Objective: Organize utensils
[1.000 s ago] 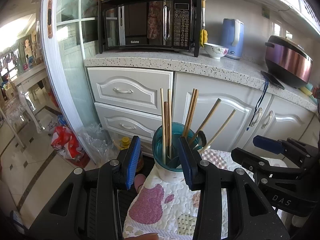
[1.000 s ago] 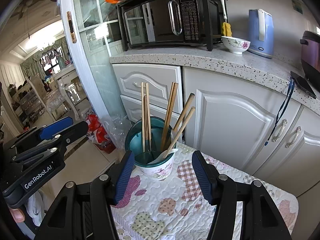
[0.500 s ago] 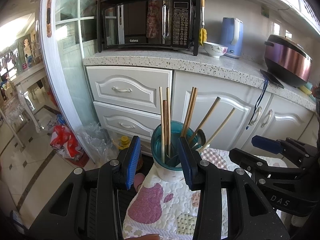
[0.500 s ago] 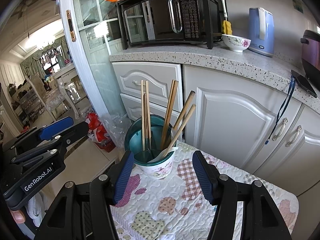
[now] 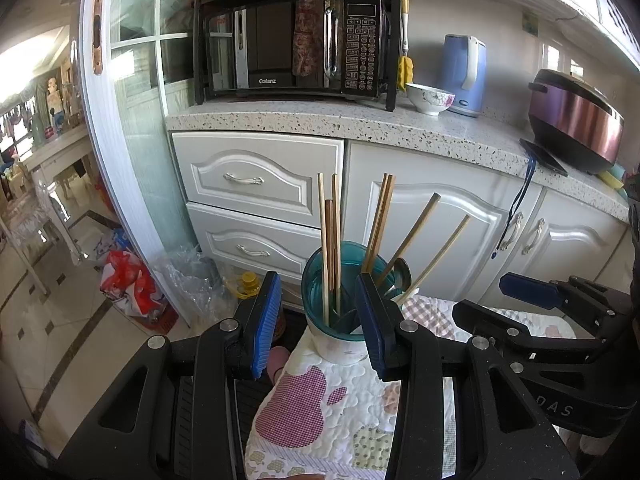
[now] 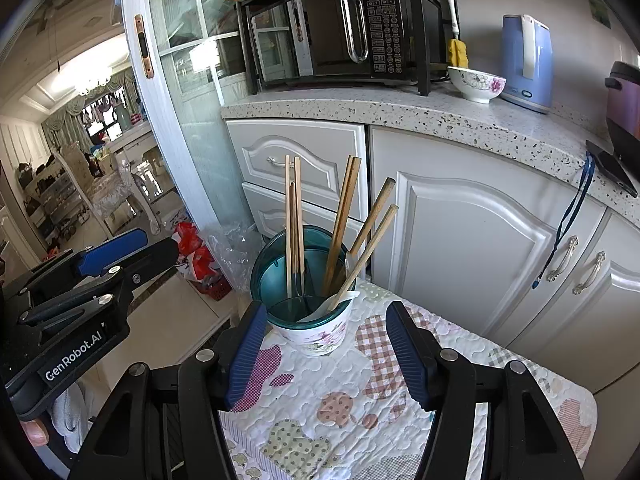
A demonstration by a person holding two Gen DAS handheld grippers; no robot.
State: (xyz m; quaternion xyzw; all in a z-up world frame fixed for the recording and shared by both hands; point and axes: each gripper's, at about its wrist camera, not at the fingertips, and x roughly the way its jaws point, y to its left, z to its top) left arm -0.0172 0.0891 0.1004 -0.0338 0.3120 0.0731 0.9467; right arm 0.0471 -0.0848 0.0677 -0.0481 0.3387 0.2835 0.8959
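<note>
A white floral cup with a teal inner liner (image 5: 334, 334) (image 6: 316, 330) stands on the quilted cloth at the table's far left corner. It holds several wooden chopsticks (image 5: 332, 240) (image 6: 294, 224), wooden-handled spoons (image 6: 370, 248) and a white spoon (image 6: 324, 309). My left gripper (image 5: 318, 322) is open and empty, its fingers either side of the cup, just short of it. My right gripper (image 6: 324, 354) is open and empty, just in front of the cup. Each gripper shows in the other's view.
The patchwork cloth (image 6: 360, 408) covers the small table. Behind stand white cabinets (image 6: 460, 240) under a speckled counter with a microwave (image 5: 296, 44), a bowl (image 5: 430, 98), a kettle (image 5: 464, 74) and a rice cooker (image 5: 572, 120). Bags (image 5: 128, 284) lie on the floor at left.
Both views have barely shifted; the cup sits a touch lower in the left wrist view. Both grippers stay open.
</note>
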